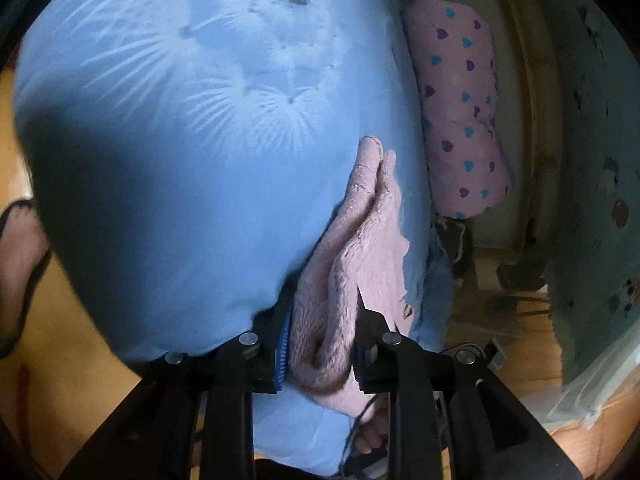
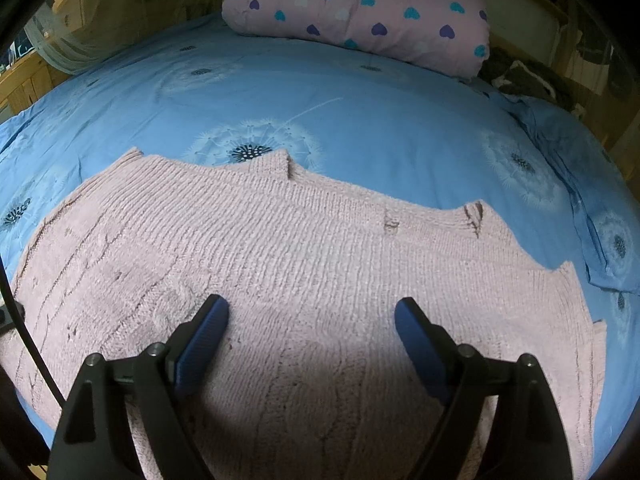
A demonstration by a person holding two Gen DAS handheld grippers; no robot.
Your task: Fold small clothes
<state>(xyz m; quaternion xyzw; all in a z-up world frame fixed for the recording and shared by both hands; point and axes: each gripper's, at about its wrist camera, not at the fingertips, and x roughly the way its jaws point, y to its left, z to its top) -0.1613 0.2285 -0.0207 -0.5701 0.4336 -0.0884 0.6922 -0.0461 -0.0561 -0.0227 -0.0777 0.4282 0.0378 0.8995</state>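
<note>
No text, label, brand, number or sign can be read in either view. The only markings are patterns: white dandelion heads printed on the blue bedsheet (image 2: 360,120), and small hearts scattered over the pink pillow (image 2: 360,12) at twelve o'clock.

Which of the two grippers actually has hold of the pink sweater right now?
The left gripper, shut on bunched pink sweater. The right gripper hangs open above it.
</note>
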